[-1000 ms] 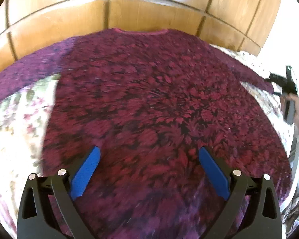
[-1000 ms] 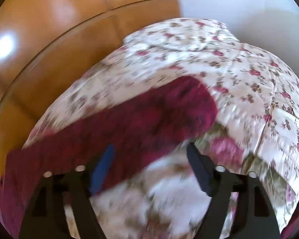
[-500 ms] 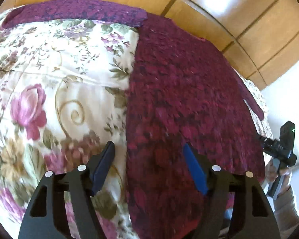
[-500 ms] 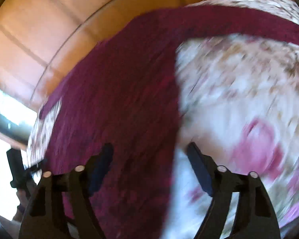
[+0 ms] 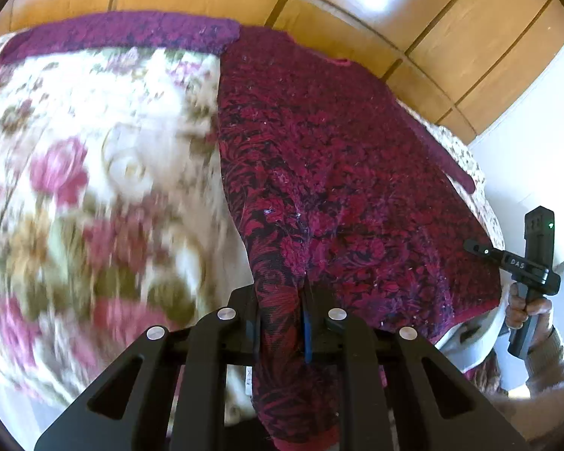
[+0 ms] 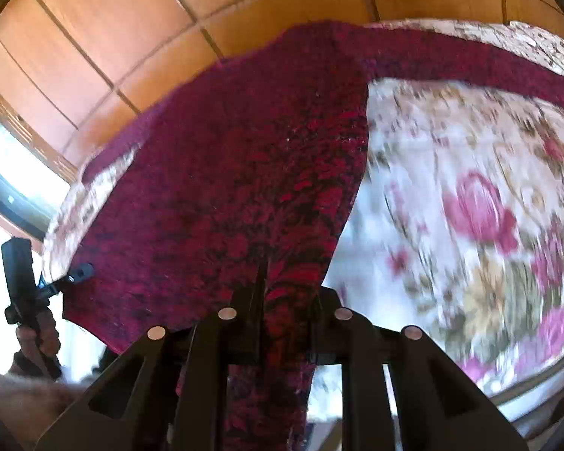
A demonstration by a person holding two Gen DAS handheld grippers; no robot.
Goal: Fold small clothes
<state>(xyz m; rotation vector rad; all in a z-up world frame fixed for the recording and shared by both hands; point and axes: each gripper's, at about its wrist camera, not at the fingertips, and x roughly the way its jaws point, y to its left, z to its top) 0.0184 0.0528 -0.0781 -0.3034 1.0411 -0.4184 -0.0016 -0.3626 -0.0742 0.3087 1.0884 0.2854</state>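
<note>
A dark red patterned sweater (image 5: 338,173) lies spread flat on a floral bedspread (image 5: 94,195), sleeves stretched out to both sides. My left gripper (image 5: 282,323) is shut on the sweater's lower left hem corner, with cloth bunched between its jaws. My right gripper (image 6: 282,319) is shut on the sweater (image 6: 225,188) at its lower right hem corner. Each gripper also shows at the edge of the other's view: the right one (image 5: 522,263) and the left one (image 6: 37,285).
A wooden panelled headboard (image 5: 319,11) runs along the far side of the bed. The floral bedspread (image 6: 470,206) extends to either side of the sweater. A white wall (image 5: 537,158) stands to the right, and a window (image 6: 3,173) to the left.
Both grippers were open over the sweater and moved to its bottom corners. Now both have shut on the hem and the cloth is bunched between the jaws.
</note>
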